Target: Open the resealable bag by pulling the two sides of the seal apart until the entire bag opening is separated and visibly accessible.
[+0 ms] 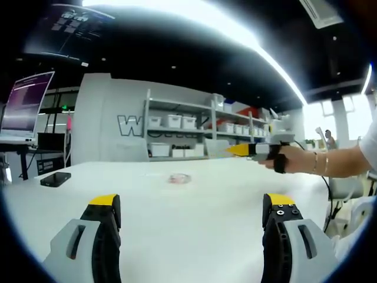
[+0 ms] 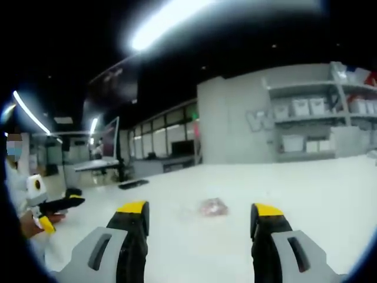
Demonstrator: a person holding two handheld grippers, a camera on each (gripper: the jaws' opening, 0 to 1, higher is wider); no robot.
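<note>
Your left gripper had its yellow-tipped fingers spread wide with nothing between them, hovering above the white table; the resealable bag lay flat on the table well ahead of them, a small clear packet with something pinkish inside; a dark phone rested near the table's far left edge. Your right gripper was likewise wide open and empty above the table; the bag sat ahead, roughly between its fingers, untouched. In the left gripper view your right hand held that gripper out over the table; shelves of white bins stood behind.
</note>
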